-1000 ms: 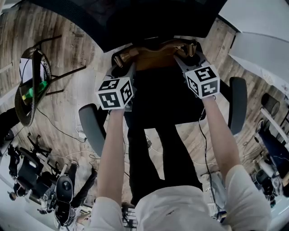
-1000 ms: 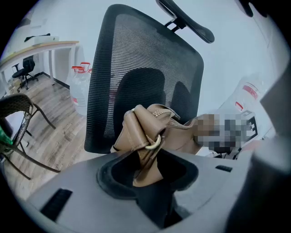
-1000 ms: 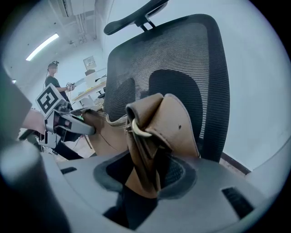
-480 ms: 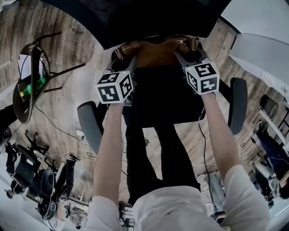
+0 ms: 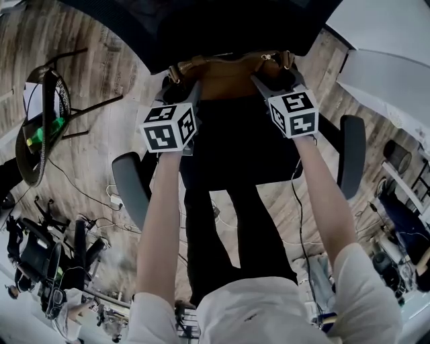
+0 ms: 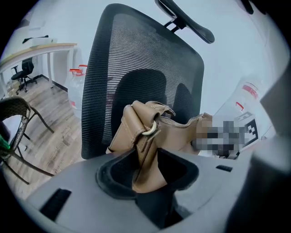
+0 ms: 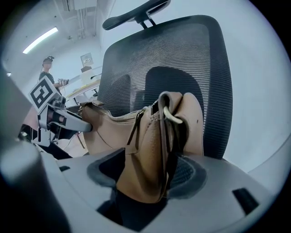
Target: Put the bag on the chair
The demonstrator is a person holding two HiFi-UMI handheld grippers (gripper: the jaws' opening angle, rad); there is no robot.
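1. The bag [image 5: 228, 77] sits top centre of the head view, in front of the chair [image 6: 136, 59] backrest and above the dark seat. I can't tell whether its base touches the seat.
2. Change: the right gripper [image 7: 141, 182] jaws have just been opening. The bag's end is between them, but there are gaps on both sides and no pad presses on it.
3. The left gripper [image 6: 146, 170] jaws are closed on the bag's other end, pinching the strap tab just below the ring [image 6: 151, 129].
4. Meaning, as a judgement: the set-down looks nearly done, with the right side letting go. Only the left grip is left to release. The bag may slump to the right once that side is free.
5. Bag: tan, pebbled leather look, soft and folded at the ends. It has a metal zip [image 7: 113, 117] along the top, a pale metal ring and a dark strap edge.
6. Chair: black office type with a ribbed mesh backrest and rounded corners. It has a curved headrest [image 7: 136, 13] on top and smooth padded grey armrests [image 5: 352, 161].
7. Floor [image 5: 94, 161]: pale wood planks, with cables lying lower left.
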